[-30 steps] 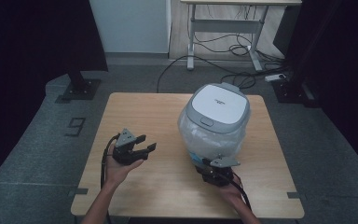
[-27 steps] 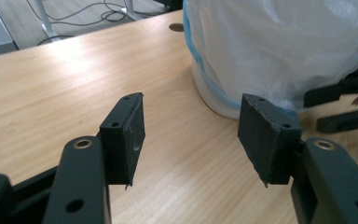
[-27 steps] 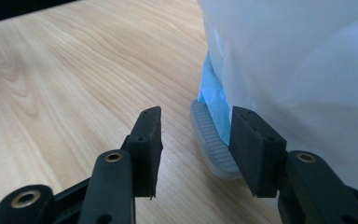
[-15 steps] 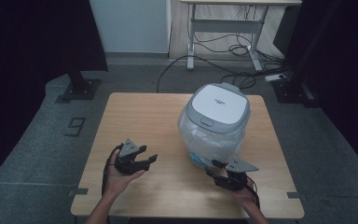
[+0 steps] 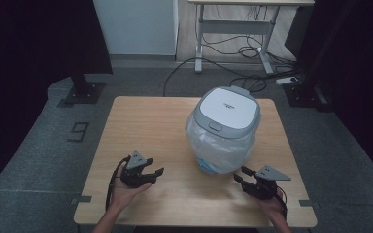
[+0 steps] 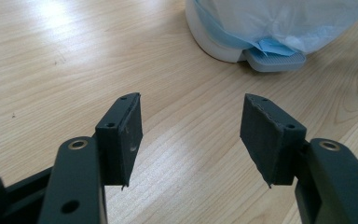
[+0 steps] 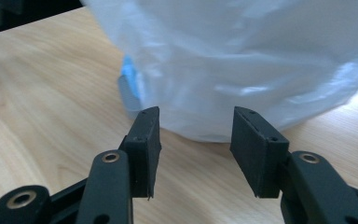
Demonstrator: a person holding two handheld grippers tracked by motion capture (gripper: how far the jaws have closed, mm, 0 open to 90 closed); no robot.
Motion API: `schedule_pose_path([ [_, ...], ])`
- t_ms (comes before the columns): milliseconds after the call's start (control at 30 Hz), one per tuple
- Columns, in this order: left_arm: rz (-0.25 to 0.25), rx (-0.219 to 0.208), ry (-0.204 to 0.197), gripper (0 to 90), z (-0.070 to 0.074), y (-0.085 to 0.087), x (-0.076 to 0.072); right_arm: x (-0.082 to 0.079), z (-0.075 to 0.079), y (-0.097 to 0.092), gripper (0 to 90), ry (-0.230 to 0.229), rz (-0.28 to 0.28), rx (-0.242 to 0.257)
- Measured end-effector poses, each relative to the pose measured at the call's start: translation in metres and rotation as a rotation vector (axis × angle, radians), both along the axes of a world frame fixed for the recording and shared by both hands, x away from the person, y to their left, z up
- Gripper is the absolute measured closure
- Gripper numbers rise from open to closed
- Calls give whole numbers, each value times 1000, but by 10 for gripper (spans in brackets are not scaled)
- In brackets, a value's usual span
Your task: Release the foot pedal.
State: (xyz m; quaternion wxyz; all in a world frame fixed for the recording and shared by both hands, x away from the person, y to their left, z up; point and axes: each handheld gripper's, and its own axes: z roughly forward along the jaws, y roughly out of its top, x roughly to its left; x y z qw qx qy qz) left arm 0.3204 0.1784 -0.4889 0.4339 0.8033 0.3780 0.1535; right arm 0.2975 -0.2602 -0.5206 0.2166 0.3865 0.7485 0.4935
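From above, a white pedal bin (image 5: 226,127) lined with a plastic bag (image 5: 213,148) stands right of centre on the wooden bench (image 5: 145,121). The left gripper (image 5: 151,174) and right gripper (image 5: 240,178) flank it near the front edge, fingers apart and empty. The left gripper view shows open fingers (image 6: 121,135) over bare wood, the bin's pedal (image 6: 275,59) beyond. In the right gripper view, spread fingers (image 7: 256,149) hover just before the bag (image 7: 261,60), clear of it.

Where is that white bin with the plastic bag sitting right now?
In the high view, the white bin stands on the right half of the wooden table, just beyond the right hand-held gripper, which points at its bagged base.
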Motion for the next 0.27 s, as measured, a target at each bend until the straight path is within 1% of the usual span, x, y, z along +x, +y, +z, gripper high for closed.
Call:
schedule_pose_path([
  [67, 3, -1, 2, 389, -1, 1, 0, 1, -1, -1, 510, 0, -8, -9],
  [267, 8, 7, 14, 384, -7, 3, 0, 2, -3, 1, 498, 4, -8, -34],
])
